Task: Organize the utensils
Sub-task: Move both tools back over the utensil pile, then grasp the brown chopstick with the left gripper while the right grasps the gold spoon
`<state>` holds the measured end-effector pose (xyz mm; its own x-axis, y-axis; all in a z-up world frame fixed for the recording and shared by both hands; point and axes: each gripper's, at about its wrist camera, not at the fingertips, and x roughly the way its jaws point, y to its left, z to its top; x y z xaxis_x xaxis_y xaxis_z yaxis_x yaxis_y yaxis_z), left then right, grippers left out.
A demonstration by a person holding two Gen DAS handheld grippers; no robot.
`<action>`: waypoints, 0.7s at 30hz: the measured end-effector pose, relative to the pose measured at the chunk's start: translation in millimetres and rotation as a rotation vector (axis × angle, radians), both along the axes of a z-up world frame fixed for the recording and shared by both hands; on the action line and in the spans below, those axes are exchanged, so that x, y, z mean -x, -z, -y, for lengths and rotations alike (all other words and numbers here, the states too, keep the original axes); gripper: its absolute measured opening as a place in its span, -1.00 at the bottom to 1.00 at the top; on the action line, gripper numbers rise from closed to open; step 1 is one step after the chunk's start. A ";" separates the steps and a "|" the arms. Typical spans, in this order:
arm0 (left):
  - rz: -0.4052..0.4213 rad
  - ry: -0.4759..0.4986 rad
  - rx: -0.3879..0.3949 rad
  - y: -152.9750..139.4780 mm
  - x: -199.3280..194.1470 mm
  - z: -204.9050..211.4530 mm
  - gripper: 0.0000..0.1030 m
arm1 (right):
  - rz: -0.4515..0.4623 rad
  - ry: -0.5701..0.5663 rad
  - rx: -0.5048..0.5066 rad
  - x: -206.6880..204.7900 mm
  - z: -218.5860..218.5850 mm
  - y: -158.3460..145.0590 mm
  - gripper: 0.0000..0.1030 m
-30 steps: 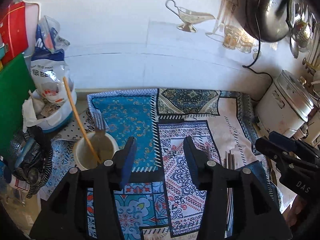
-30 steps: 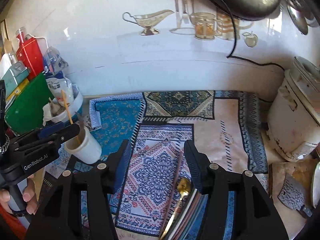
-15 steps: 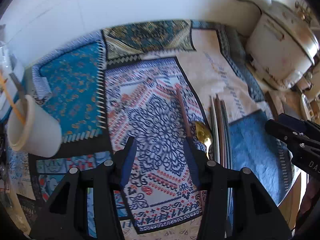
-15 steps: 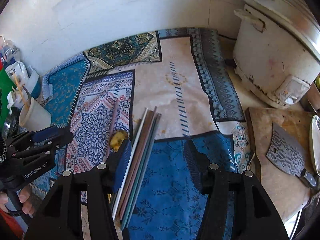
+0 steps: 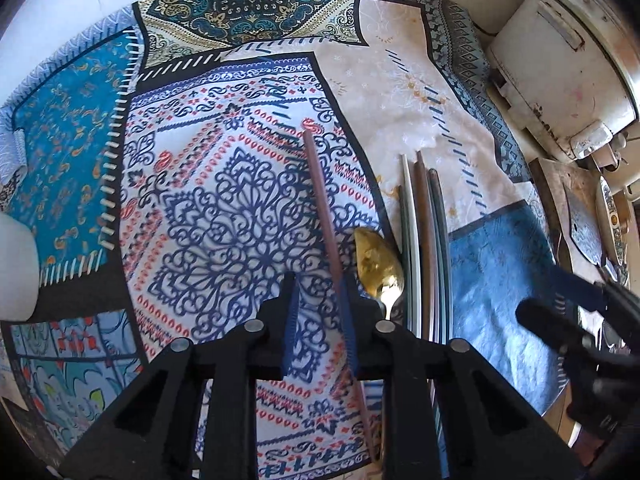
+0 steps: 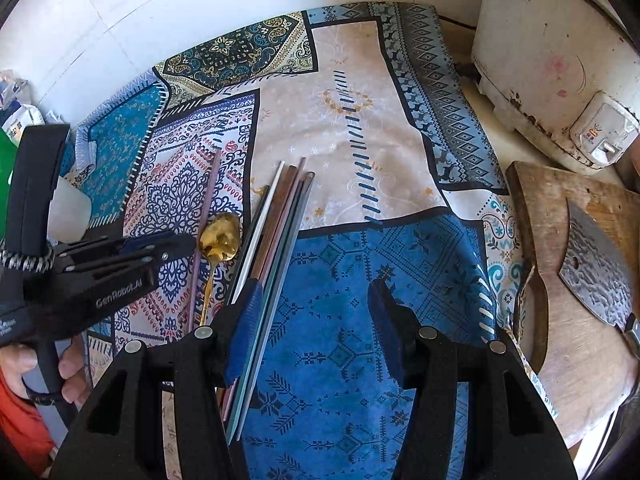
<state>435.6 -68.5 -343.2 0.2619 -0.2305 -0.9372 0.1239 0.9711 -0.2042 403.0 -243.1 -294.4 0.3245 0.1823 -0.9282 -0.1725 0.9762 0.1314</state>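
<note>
left gripper (image 5: 318, 316) low over the patterned cloth (image 5: 224, 208) on the bench, fingers apart w/ a narrow gap; a single brown chopstick (image 5: 320, 200) runs along the inner side of its right finger, can't tell if touching. gold spoon (image 5: 378, 260) lies just right of that stick, bowl facing up, handle running under the gripper. bundle of chopsticks (image 5: 424, 240) just right of the spoon, side by side, mixed colours. right gripper (image 6: 314, 328) wide apart over the blue part of the cloth, holding nothing; its left finger sits against the bundle's edge. white cup (image 6: 70, 212) at far left, rice cooker (image 6: 560, 60) at back right, cleaver (image 6: 596, 264) on a wooden board (image 6: 560, 340) at right.
</note>
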 end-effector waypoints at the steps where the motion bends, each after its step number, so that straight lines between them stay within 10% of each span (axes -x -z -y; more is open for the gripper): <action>1: -0.004 0.001 -0.003 1.5 -1.8 1.4 -0.65 | -0.002 0.000 0.000 0.4 0.6 0.3 -0.01; 21: -0.029 -0.043 0.063 5.6 -16.8 -19.8 -0.91 | -0.009 -0.084 -0.050 4.0 -42.6 5.8 -0.14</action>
<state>452.4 -48.7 -348.8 0.2460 -0.2780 -0.9285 0.0755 0.9606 -0.2676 399.0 -200.5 -300.2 0.2975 0.2545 -0.9202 -0.2524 0.9505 0.1813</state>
